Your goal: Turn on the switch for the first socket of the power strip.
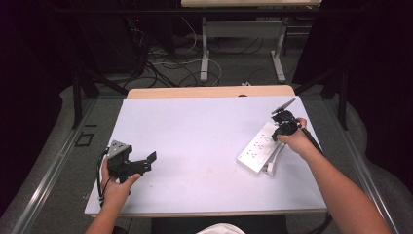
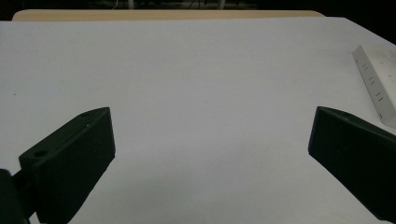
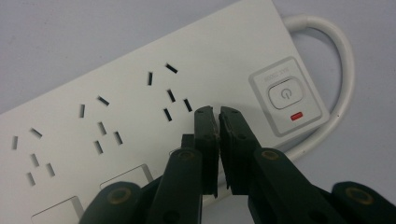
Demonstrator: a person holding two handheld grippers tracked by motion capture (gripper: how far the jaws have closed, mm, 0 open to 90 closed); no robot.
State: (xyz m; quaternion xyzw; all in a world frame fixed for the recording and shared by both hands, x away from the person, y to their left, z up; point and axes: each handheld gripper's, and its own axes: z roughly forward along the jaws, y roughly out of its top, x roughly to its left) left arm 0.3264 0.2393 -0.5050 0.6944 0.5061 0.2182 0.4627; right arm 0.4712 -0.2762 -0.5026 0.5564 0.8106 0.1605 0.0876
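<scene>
Just ahead and right of the closed right hand-held gripper [image 3: 217, 112] sits the power strip's switch [image 3: 286, 94]; the left hand-held gripper [image 2: 210, 140] gapes well apart.

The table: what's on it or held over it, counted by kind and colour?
White power strip, with its white cable: 1
Black hand-held grippers: 2, the left gripper with fingers wide apart, the right gripper with fingers closed over the strip, beside its power button
White sheet covering the table: 1
Total: 4
</scene>
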